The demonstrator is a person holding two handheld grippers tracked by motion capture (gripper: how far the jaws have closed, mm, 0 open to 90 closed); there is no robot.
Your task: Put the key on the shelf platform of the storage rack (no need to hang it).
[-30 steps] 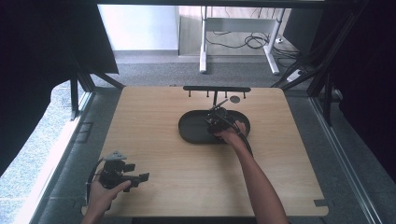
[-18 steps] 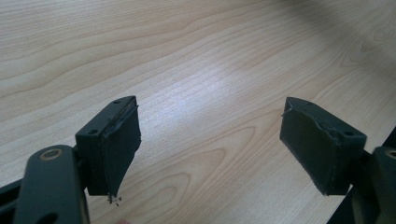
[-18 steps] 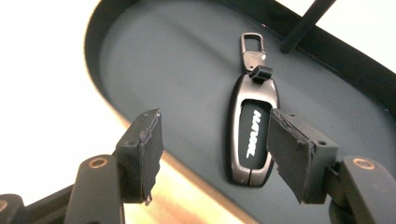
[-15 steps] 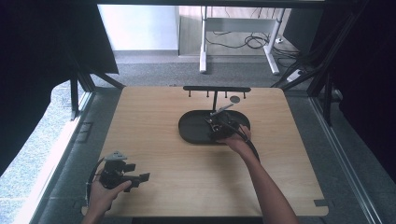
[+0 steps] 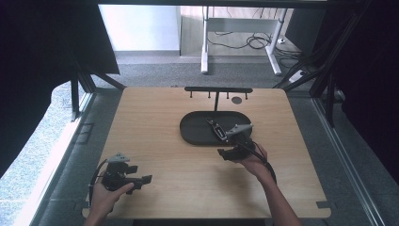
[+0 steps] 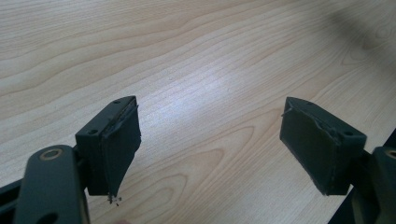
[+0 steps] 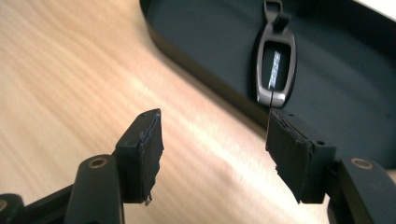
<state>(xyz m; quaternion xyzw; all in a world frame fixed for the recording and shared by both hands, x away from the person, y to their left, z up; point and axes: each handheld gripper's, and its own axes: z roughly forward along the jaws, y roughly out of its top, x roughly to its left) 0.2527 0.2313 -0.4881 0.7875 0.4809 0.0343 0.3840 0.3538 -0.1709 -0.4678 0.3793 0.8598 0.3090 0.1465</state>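
Withdrawn from the oval black tray (image 5: 193, 134), right claw (image 7: 212, 140) gapes empty; left claw (image 6: 210, 140) likewise.

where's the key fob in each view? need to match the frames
High view: key fob lies right of centre in the black oval tray.
Left claw view: bare wooden table; no fob in frame.
Right claw view: fob upper right, in the tray, beyond the open jaws.
Shared landmark: the tray's curved rim.
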